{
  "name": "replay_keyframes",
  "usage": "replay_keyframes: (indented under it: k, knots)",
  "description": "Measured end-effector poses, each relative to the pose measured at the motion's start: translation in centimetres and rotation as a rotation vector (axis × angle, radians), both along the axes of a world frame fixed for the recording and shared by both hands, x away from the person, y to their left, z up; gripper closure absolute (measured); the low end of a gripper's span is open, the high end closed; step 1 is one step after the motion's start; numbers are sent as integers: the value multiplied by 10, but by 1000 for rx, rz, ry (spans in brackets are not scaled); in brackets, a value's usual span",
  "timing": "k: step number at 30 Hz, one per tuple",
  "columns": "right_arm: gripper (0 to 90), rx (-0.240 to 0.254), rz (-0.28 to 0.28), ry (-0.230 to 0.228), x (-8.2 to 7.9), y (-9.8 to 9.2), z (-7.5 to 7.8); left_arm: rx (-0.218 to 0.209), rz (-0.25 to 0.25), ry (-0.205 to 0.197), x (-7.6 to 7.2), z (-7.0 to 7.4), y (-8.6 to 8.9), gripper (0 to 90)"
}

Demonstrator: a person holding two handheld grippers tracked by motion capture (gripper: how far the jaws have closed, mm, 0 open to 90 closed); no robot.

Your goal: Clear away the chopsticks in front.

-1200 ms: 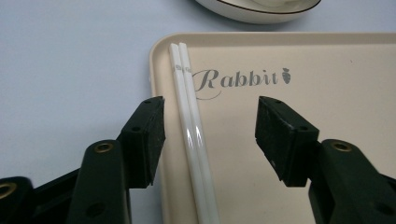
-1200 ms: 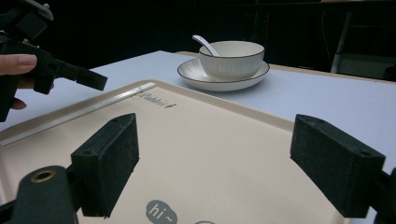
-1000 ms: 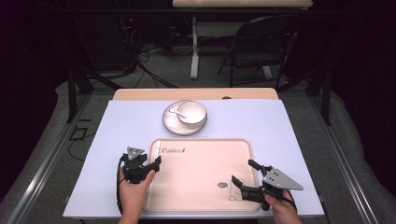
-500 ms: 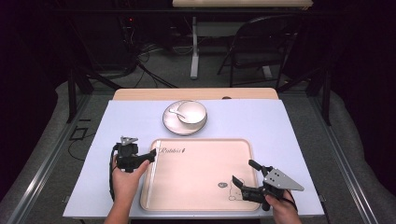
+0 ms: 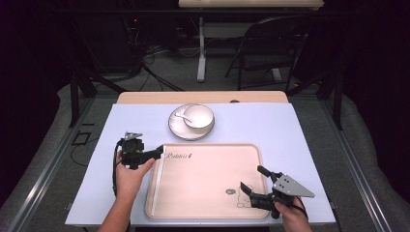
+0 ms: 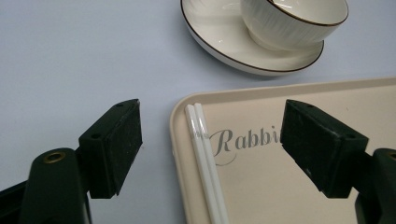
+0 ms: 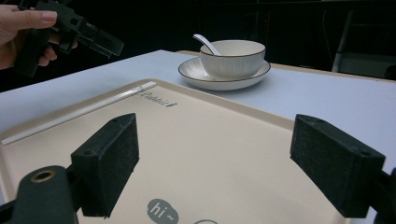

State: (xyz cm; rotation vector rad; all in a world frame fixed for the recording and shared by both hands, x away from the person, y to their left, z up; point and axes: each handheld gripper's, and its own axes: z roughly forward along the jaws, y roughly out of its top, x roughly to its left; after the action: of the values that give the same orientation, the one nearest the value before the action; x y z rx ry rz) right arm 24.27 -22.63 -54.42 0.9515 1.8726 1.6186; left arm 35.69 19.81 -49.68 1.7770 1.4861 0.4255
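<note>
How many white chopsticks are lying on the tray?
2. Both chopsticks lie side by side, touching, along the left edge of the tray, between the open jaws of the left gripper. None seems hidden.

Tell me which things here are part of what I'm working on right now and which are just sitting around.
In the job:
left gripper, jaws open above the tray's far left corner
white chopsticks along the tray's left edge
beige tray
right gripper, jaws open over the tray's near right corner

Just lying about:
bowl with spoon, on plate beyond the tray
chair behind the table
</note>
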Motion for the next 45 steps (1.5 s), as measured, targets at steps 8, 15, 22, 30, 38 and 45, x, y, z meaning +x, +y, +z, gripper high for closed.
replay_keyframes:
  k: [8, 15, 22, 30, 38, 45]
  knots:
    - [147, -3, 1, -3, 0, 0, 0, 25, -57, -45, 10, 17, -11, 214]
    - [147, -3, -1, -1, 1, 0, 0, 3, -66, -56, 24, 38, -18, 236]
    - [147, -3, -2, -1, 1, 0, 0, 40, -56, -55, 44, 54, -23, 260]
    - [147, -5, 1, -3, 1, 0, -1, -14, -24, -30, 63, 64, -25, 281]
    - [147, -5, 5, -2, 1, 0, 0, -3, 32, -22, 86, 67, -35, 288]
    - [147, -5, 6, -2, 1, 0, 0, 7, 77, -8, 103, 62, -39, 291]
